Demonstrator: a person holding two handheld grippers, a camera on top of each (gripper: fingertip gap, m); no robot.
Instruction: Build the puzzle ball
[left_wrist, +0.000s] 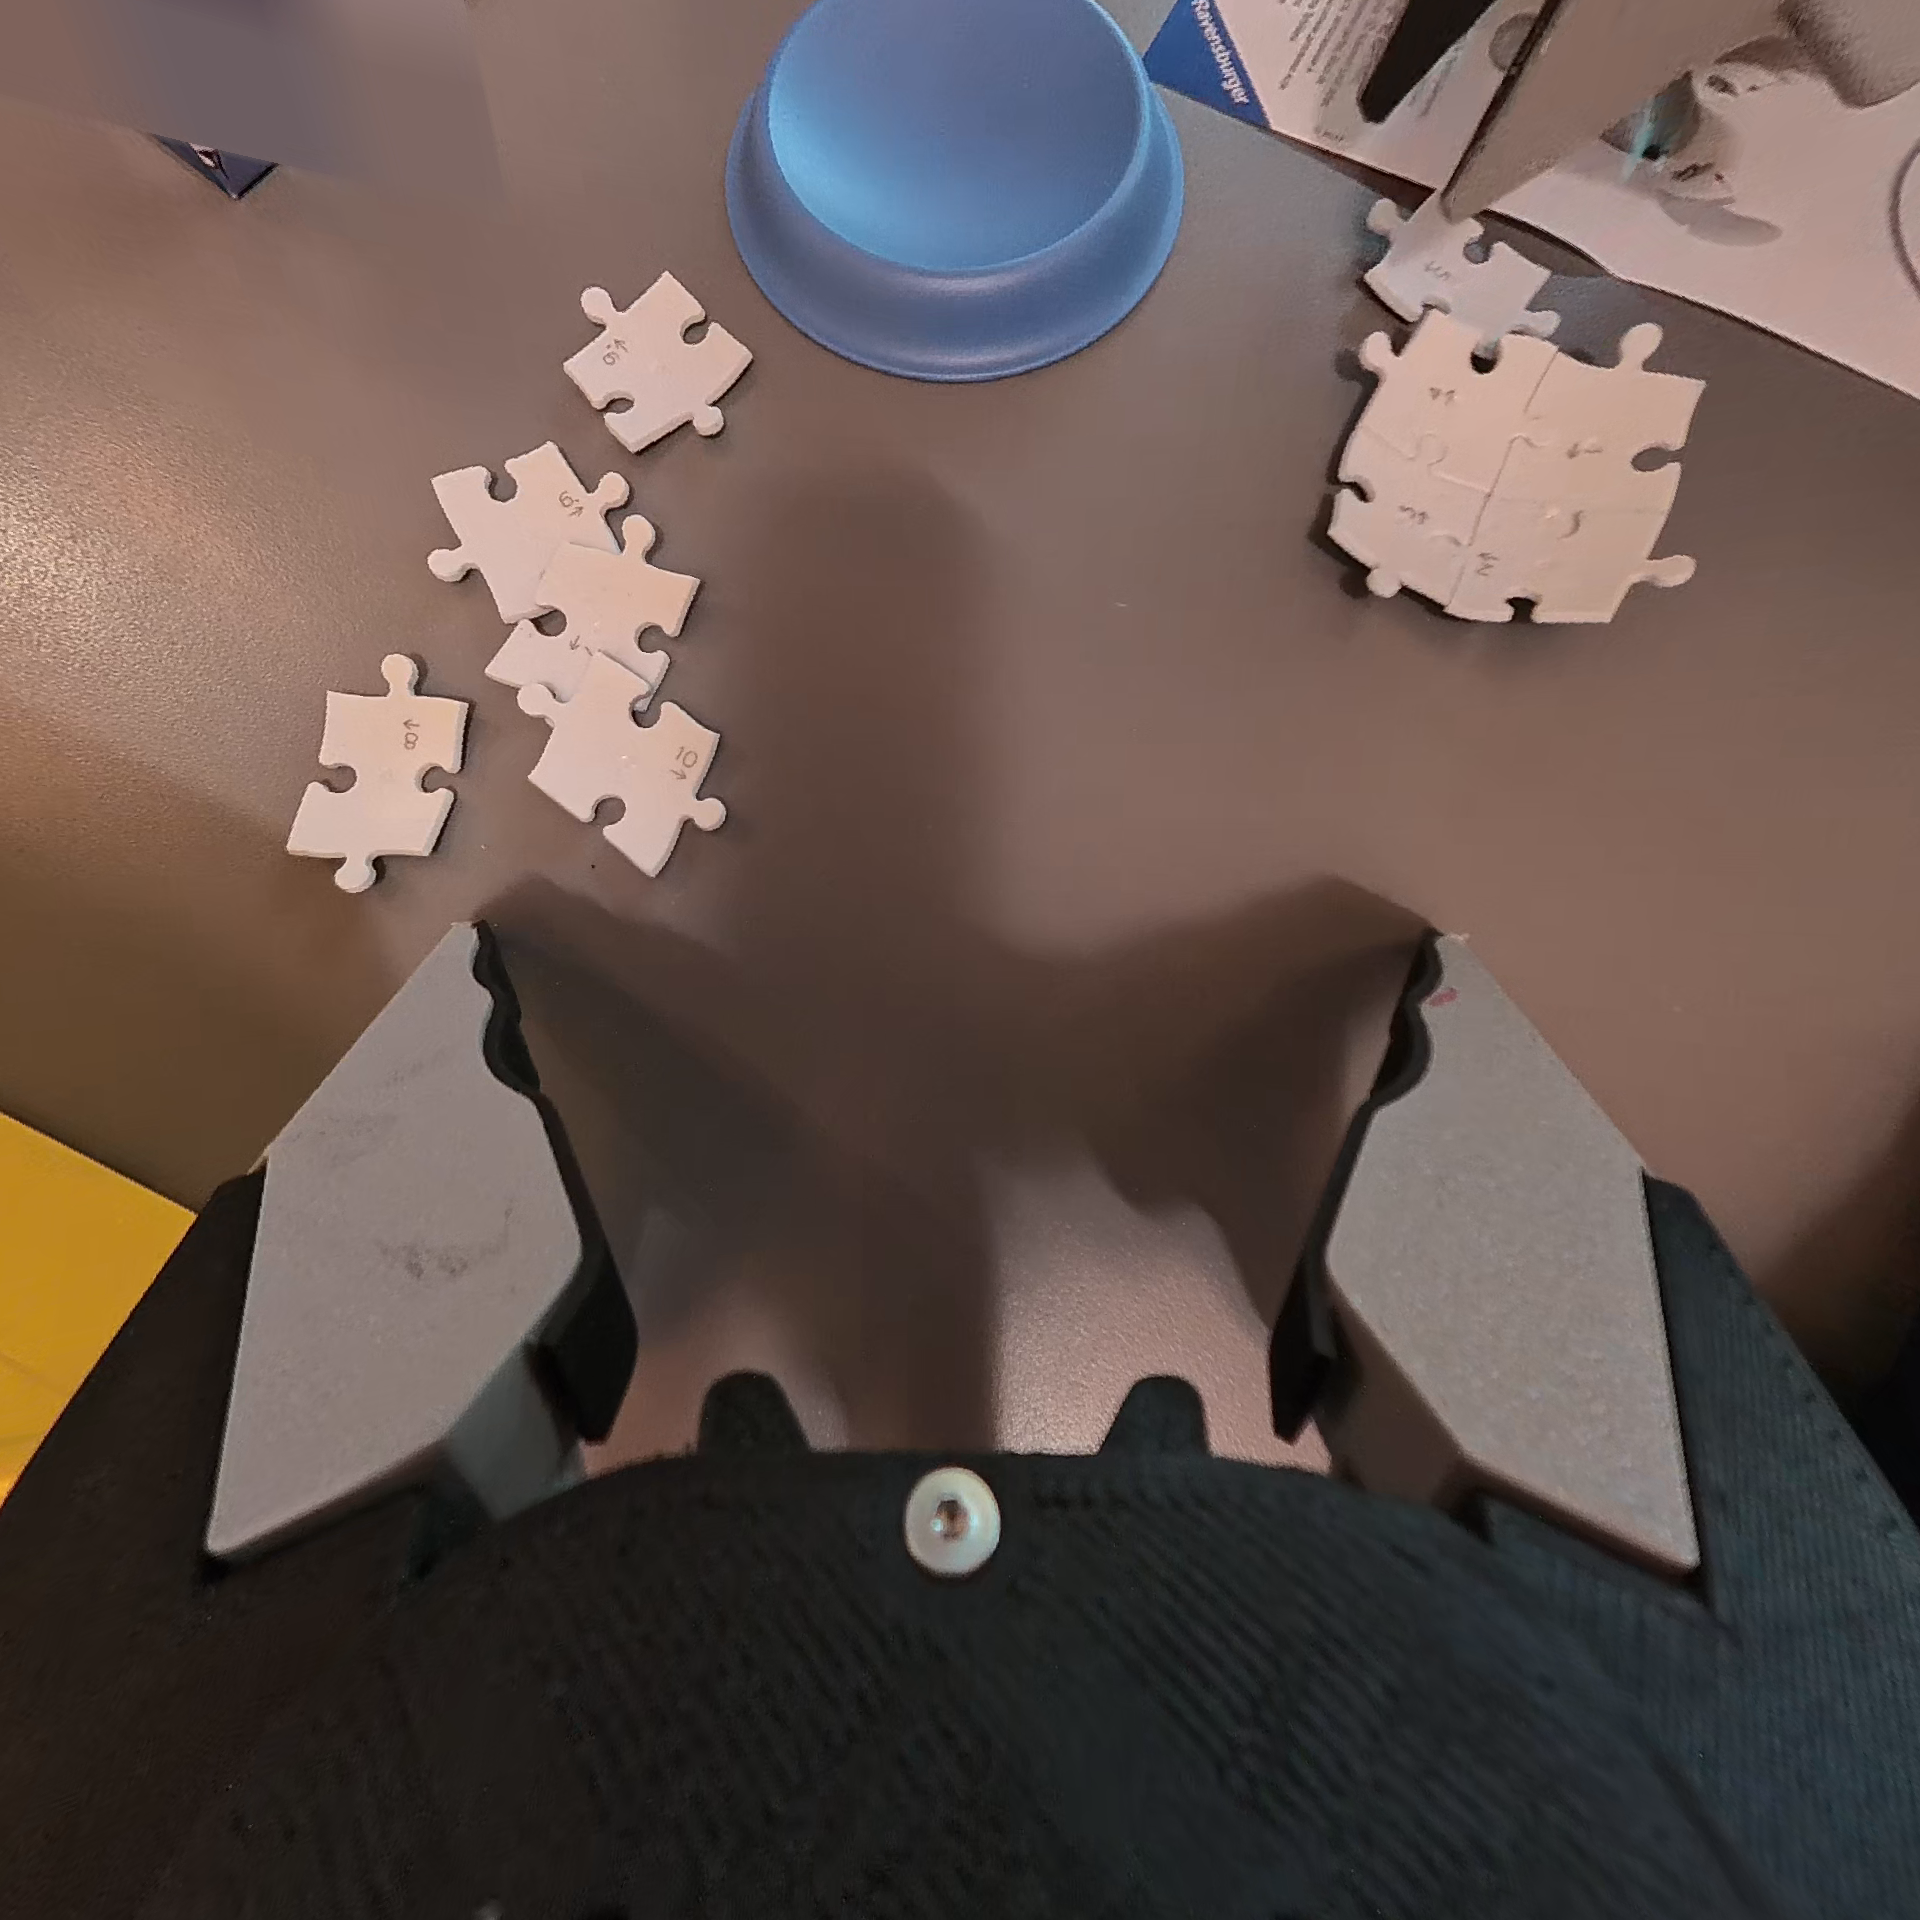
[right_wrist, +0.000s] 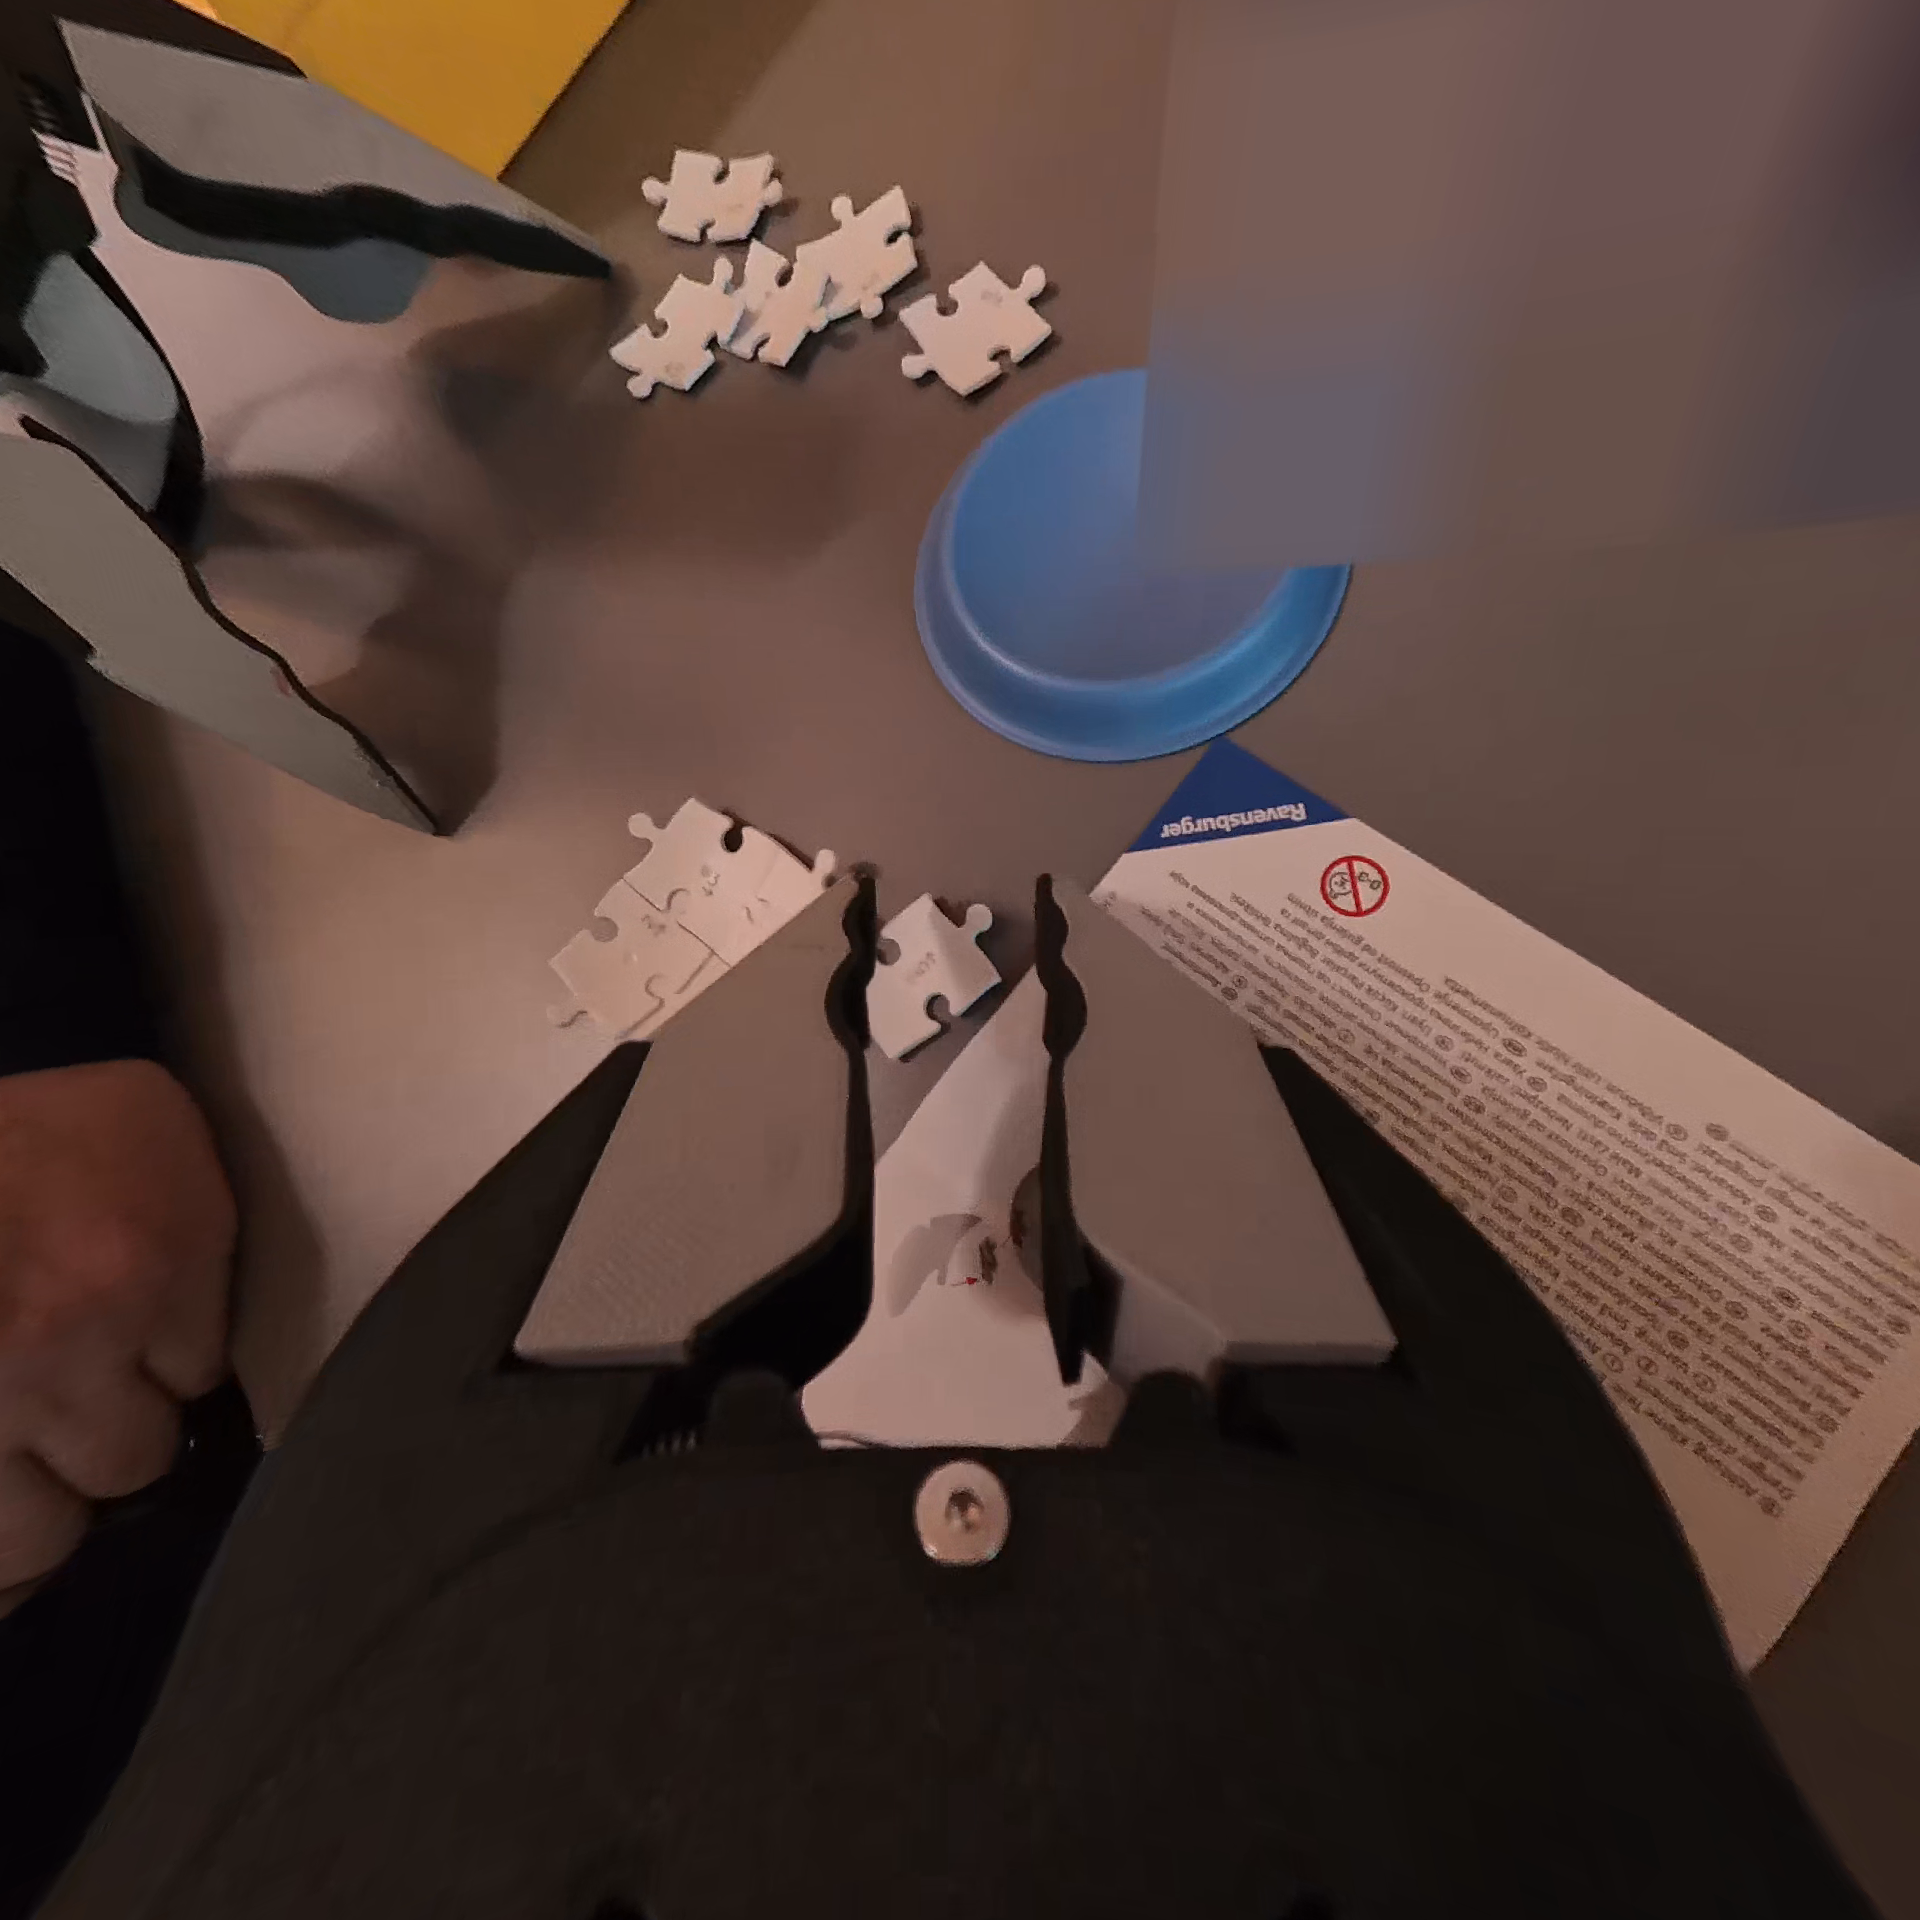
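Note:
A curved patch of joined white puzzle pieces (left_wrist: 1507, 478) lies on the grey table at the right; it also shows in the right wrist view (right_wrist: 675, 925). One loose piece (right_wrist: 935, 971) lies flat beside it, between the fingers of my right gripper (right_wrist: 954, 894). The jaws stand a narrow gap apart; the left finger overlaps the piece's edge and the right finger is clear of it. In the left wrist view that piece (left_wrist: 1449, 260) sits under the right gripper's fingertip (left_wrist: 1475, 166). My left gripper (left_wrist: 961, 940) is wide open and empty over bare table. Several loose pieces (left_wrist: 582, 623) lie to its left.
A blue round stand (left_wrist: 956, 187) sits at the far middle of the table, also in the right wrist view (right_wrist: 1091, 675). A printed leaflet (right_wrist: 1507, 1091) lies under and right of the right gripper. A yellow surface (left_wrist: 62, 1299) borders the table. A hand (right_wrist: 94, 1299) holds the left gripper.

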